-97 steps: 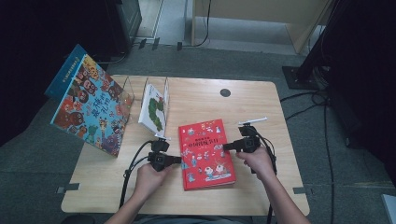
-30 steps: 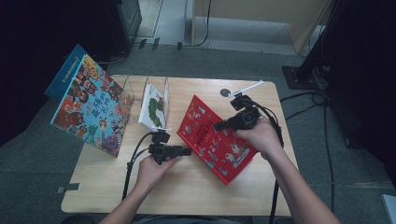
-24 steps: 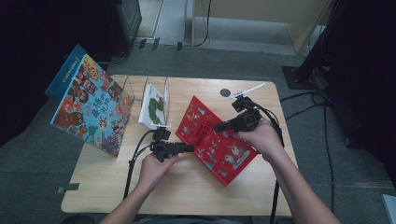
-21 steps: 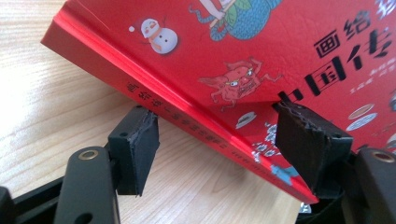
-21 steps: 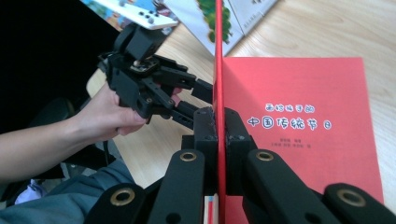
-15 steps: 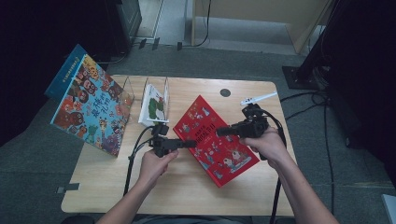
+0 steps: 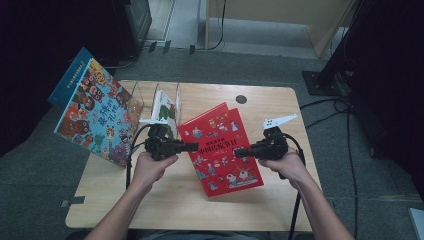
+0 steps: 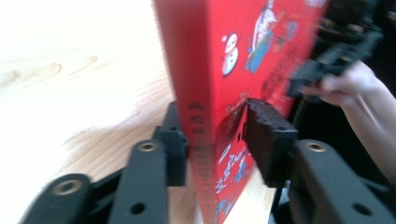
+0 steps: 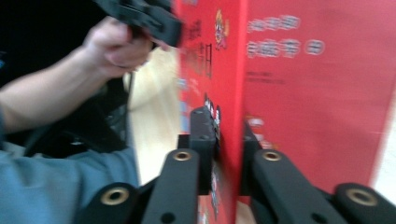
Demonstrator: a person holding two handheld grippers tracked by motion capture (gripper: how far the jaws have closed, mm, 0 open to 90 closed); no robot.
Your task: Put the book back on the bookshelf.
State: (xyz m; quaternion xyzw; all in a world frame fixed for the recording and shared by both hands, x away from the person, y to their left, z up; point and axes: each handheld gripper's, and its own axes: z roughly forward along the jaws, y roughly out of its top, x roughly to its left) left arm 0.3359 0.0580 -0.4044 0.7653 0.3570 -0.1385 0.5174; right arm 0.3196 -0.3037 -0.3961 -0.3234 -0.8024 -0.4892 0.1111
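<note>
My left tongs (image 8: 215, 140) have just been closing on the red book (image 7: 221, 147), and their jaws now press its spine edge from both sides. My right tongs (image 9: 227, 149) have just been opening a little, yet their jaws still pinch the opposite edge, the cover between them. So the book hangs between my two hands, tilted above the worktop (image 7: 280, 107), its front cover facing up toward the high camera.

I judge it a stiff hardcover, fairly light, with a glossy cover that could slide in a loose grip. The spine is the firmest place to take it; a grip on the open edge may let the cover flex or fan.

Three seconds ago the book lay flat on the worktop in front of me. A second ago only the right tongs held it, raised at the right, while the left tongs stood short of it. Beyond, a green book (image 7: 165, 107) stands in the rack (image 7: 137, 97), and a large picture book (image 7: 95, 112) leans at the left.
</note>
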